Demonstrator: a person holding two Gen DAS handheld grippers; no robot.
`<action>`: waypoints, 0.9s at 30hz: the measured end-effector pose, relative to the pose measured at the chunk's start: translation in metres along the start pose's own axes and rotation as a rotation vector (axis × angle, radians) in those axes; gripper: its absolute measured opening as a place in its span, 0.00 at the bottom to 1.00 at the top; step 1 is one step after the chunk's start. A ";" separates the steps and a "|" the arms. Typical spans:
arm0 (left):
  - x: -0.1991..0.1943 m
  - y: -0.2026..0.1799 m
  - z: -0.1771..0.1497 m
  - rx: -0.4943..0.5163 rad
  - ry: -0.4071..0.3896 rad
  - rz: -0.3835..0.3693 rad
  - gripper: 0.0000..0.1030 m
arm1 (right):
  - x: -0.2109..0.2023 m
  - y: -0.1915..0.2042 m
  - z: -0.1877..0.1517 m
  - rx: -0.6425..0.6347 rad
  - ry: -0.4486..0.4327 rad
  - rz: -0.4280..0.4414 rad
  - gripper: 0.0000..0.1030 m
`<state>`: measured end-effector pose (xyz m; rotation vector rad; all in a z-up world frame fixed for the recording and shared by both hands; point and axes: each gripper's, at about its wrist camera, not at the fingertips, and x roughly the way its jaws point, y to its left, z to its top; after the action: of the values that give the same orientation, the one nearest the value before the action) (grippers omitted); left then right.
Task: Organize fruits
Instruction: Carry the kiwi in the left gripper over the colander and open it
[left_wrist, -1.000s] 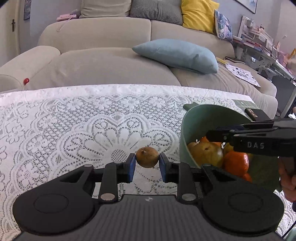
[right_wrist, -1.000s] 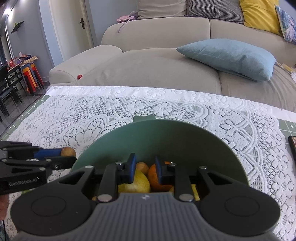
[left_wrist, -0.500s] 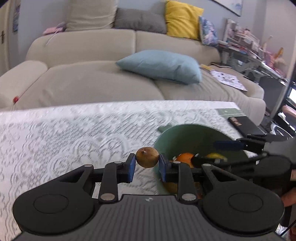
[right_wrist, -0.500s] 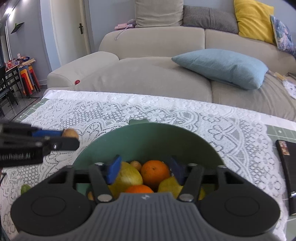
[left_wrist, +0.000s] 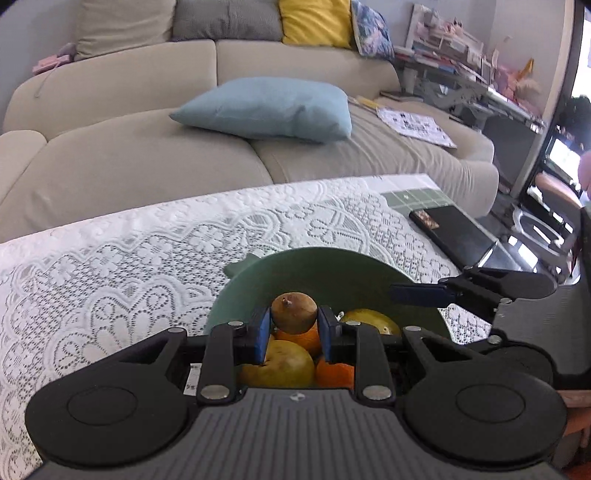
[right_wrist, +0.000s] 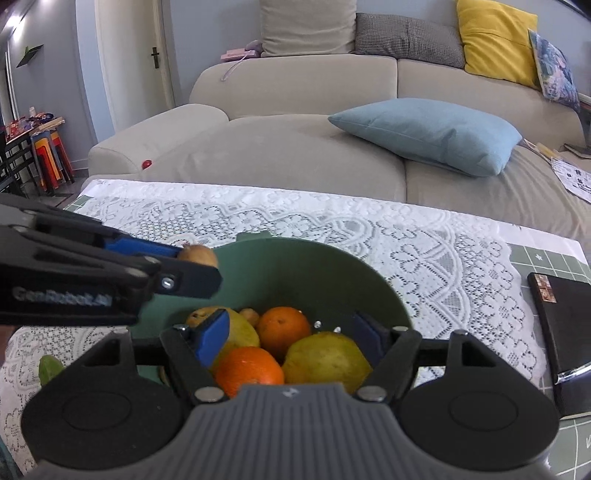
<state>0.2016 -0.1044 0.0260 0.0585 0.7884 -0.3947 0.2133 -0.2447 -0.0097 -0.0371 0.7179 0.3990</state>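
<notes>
Held fruit: one small brown fruit (left_wrist: 294, 312), above the green bowl (right_wrist: 303, 266).
Left gripper (left_wrist: 294, 329): pads clamped on that fruit.
Right gripper (right_wrist: 291, 334): jaws have just been opening, wide apart and gripping nothing (bowl fruit lies below them).
Bowl contents: two oranges (right_wrist: 283, 328), two yellow-green fruits (right_wrist: 327, 356), one small tan piece.
Surface: white lace tablecloth (right_wrist: 424, 254); one black flat case (right_wrist: 561, 325) at its right.
Room: beige sofa (right_wrist: 295, 147), one blue cushion (right_wrist: 428, 133).
</notes>
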 end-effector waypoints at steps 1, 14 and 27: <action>0.004 -0.001 0.001 0.007 0.010 0.000 0.29 | -0.001 -0.001 -0.001 -0.002 0.001 0.002 0.69; 0.040 0.015 0.000 -0.047 0.132 0.011 0.29 | 0.008 -0.001 -0.007 -0.014 0.022 0.041 0.69; 0.063 0.022 0.003 -0.076 0.159 0.070 0.30 | 0.026 0.000 -0.002 -0.025 0.048 0.063 0.69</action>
<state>0.2514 -0.1051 -0.0180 0.0467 0.9546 -0.2957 0.2291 -0.2362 -0.0281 -0.0477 0.7626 0.4690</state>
